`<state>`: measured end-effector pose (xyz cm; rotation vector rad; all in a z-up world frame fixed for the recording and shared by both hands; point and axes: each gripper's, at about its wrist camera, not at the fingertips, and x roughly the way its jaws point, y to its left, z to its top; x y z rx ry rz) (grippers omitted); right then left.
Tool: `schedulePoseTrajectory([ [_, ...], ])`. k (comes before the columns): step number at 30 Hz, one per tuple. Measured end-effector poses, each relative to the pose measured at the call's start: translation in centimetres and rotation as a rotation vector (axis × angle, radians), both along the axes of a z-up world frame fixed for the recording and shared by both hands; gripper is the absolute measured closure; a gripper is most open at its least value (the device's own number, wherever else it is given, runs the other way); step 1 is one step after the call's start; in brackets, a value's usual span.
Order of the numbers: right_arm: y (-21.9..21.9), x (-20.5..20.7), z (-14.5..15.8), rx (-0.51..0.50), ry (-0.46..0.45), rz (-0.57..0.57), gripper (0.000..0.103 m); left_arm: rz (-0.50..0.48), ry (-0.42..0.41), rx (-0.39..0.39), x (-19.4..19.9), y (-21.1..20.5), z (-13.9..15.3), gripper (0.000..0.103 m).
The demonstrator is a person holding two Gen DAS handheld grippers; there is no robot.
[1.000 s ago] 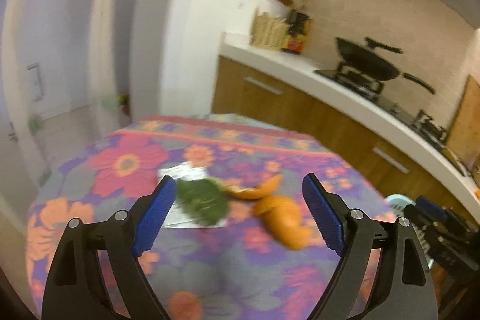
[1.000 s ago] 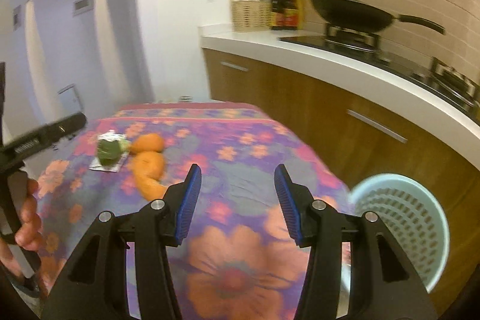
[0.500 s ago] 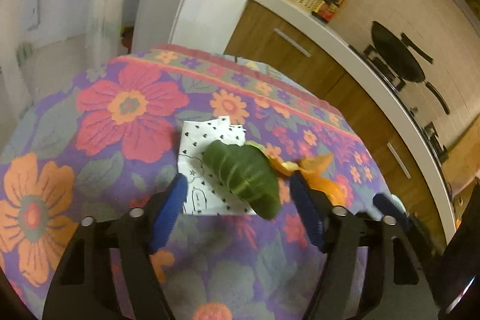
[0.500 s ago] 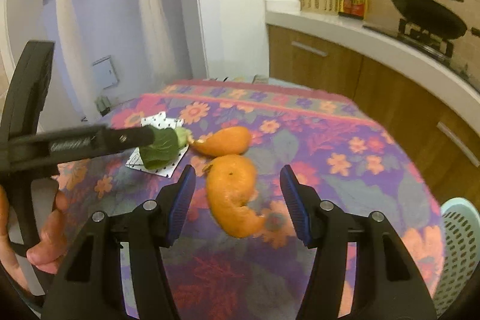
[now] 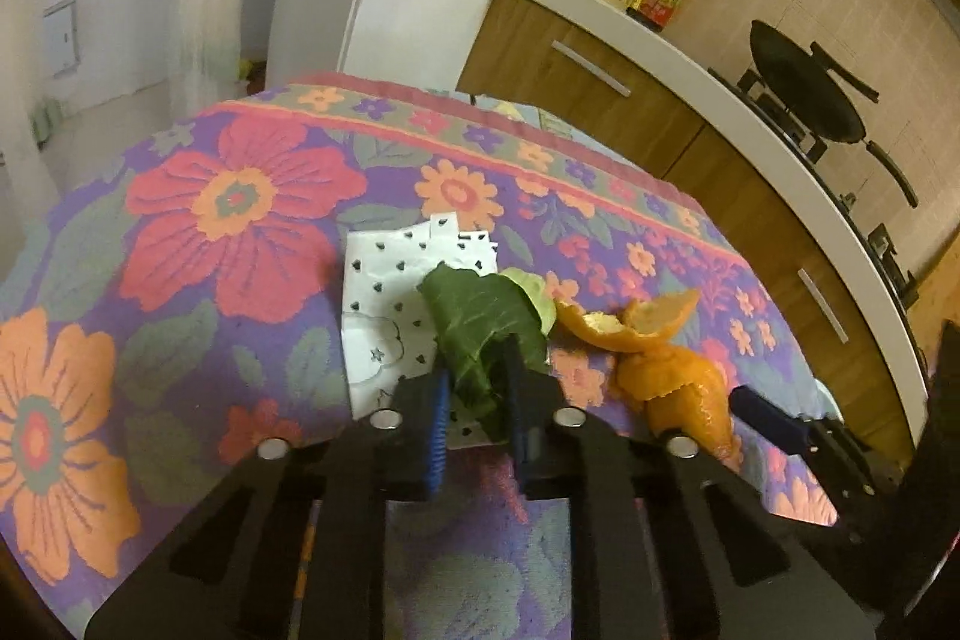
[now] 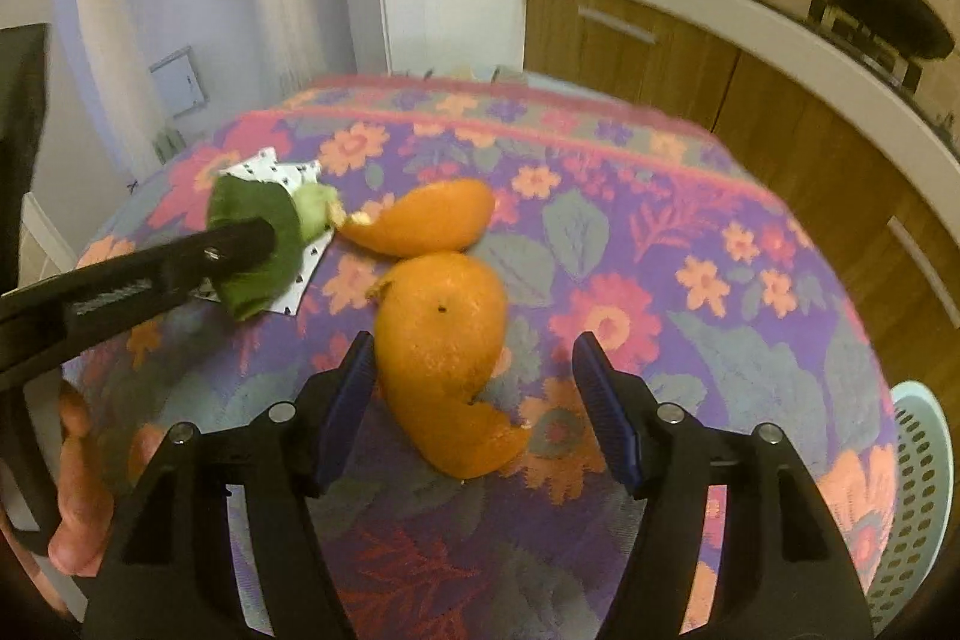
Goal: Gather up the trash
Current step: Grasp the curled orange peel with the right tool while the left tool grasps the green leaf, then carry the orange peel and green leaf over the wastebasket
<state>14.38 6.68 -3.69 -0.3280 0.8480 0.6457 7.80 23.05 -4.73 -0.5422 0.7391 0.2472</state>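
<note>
My left gripper point(image 5: 475, 388) is shut on a dark green vegetable leaf point(image 5: 474, 316) that lies on a white dotted paper scrap point(image 5: 390, 304); the same leaf point(image 6: 258, 244) shows at left in the right wrist view. My right gripper point(image 6: 474, 388) is open, its jaws on either side of a large orange peel point(image 6: 444, 358) on the floral tablecloth. A second orange peel point(image 6: 420, 226) lies just beyond it, next to the leaf. In the left wrist view both peels point(image 5: 660, 364) lie right of the leaf.
A pale blue perforated bin point(image 6: 918, 508) stands low beside the table's right edge. The round table carries a floral cloth point(image 5: 228, 196). A kitchen counter point(image 5: 660, 40) with a wok point(image 5: 804, 100) runs along the right.
Both grippers moved forward and down to the trash. My left gripper closed on the green leaf. My right gripper came to straddle the large orange peel, still open.
</note>
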Motion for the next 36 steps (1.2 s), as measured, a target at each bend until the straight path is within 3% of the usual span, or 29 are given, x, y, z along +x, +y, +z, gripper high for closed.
schedulePoseTrajectory([
  [2,0.5,0.3,-0.5,-0.034,0.024,0.002,0.044,0.005,-0.019,-0.005,-0.4,0.1,0.2,0.092],
  [3,0.6,0.2,-0.5,-0.034,0.016,0.008,0.056,0.007,-0.026,-0.006,-0.7,0.1,0.2,0.092],
  [5,0.7,-0.2,-0.5,-0.028,0.005,0.030,0.069,0.006,-0.042,-0.003,-1.0,0.0,0.5,0.093],
  [8,0.6,-0.8,-0.4,-0.019,-0.005,0.043,0.081,0.014,-0.075,0.011,-1.6,0.0,1.1,0.093],
  [21,-4.1,-3.8,3.5,0.252,-0.104,0.084,0.082,-0.045,-0.229,0.026,-3.2,-1.2,3.5,0.096],
  [27,-7.1,-5.5,4.3,0.282,-0.150,0.031,0.082,-0.095,-0.276,0.009,-3.3,-2.0,4.1,0.097],
  [36,-13.5,-6.9,5.2,0.267,-0.231,-0.067,0.082,-0.236,-0.343,0.117,-3.4,-7.8,7.0,0.097],
])
